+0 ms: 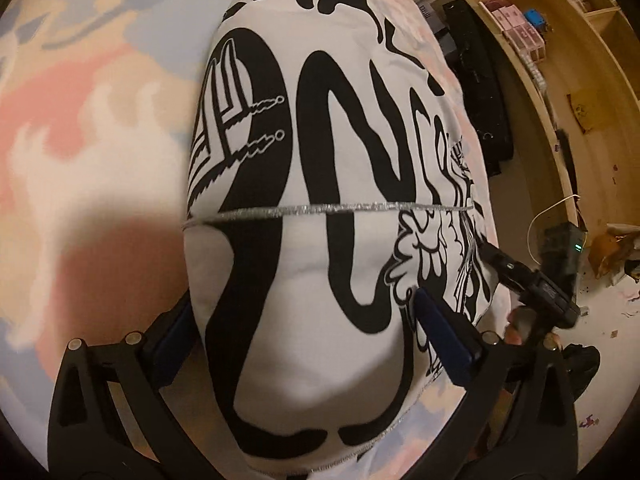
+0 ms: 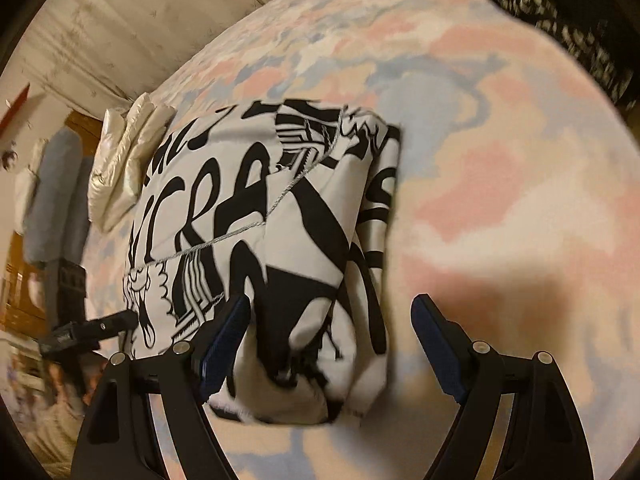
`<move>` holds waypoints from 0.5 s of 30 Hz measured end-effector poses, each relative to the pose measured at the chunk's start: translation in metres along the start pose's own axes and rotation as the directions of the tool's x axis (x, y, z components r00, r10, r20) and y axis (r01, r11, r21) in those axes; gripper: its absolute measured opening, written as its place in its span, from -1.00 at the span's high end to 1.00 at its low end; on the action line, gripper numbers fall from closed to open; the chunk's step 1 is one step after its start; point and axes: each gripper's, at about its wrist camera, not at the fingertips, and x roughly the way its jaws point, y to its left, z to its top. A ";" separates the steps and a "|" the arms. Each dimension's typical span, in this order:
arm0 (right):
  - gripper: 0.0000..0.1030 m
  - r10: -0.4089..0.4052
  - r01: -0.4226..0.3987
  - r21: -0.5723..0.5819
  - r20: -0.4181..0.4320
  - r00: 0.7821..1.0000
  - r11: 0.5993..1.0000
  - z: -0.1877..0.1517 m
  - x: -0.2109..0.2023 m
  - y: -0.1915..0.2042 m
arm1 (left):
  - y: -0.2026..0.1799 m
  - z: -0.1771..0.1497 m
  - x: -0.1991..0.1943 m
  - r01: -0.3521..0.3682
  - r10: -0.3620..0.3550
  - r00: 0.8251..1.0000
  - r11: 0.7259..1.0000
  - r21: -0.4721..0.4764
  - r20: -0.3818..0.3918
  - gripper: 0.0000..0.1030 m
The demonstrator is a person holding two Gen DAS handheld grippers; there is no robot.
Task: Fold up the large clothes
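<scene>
While left fingers (image 1: pixel 308 344) stand spread, straddling near end of garment (image 1: pixel 320 200), nothing pinched; right fingers (image 2: pixel 332 344) likewise spread, one over cloth, one over bare bed (image 2: pixel 500 160). Black-and-white printed garment lies folded in thick bundle on bed, near its side edge. Judged soft, limp, bulky, layers prone to slide. Best hold: pinch all layers at near folded edge, both corners.

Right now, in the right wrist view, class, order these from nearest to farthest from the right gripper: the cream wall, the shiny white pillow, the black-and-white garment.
1. The black-and-white garment, folded on the bed, partly between the fingers of the right gripper.
2. The shiny white pillow, beyond the garment, upper left.
3. The cream wall, behind the bed, top left.
</scene>
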 end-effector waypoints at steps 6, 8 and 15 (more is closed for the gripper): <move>-0.63 0.157 -0.155 0.044 -0.043 0.987 0.987 0.011 0.034 -0.013 | 0.005 0.009 0.013 0.045 -0.045 0.999 0.999 -0.007 0.004 -0.98; -0.62 0.185 -0.184 0.026 -0.053 0.981 0.983 0.014 0.041 -0.010 | 0.005 0.012 0.017 0.059 -0.059 0.998 0.998 0.000 0.004 -0.98; -0.62 0.208 -0.209 -0.007 -0.065 0.976 0.978 0.019 0.061 -0.008 | 0.000 0.017 0.032 0.074 -0.074 0.997 0.997 0.038 0.005 -1.00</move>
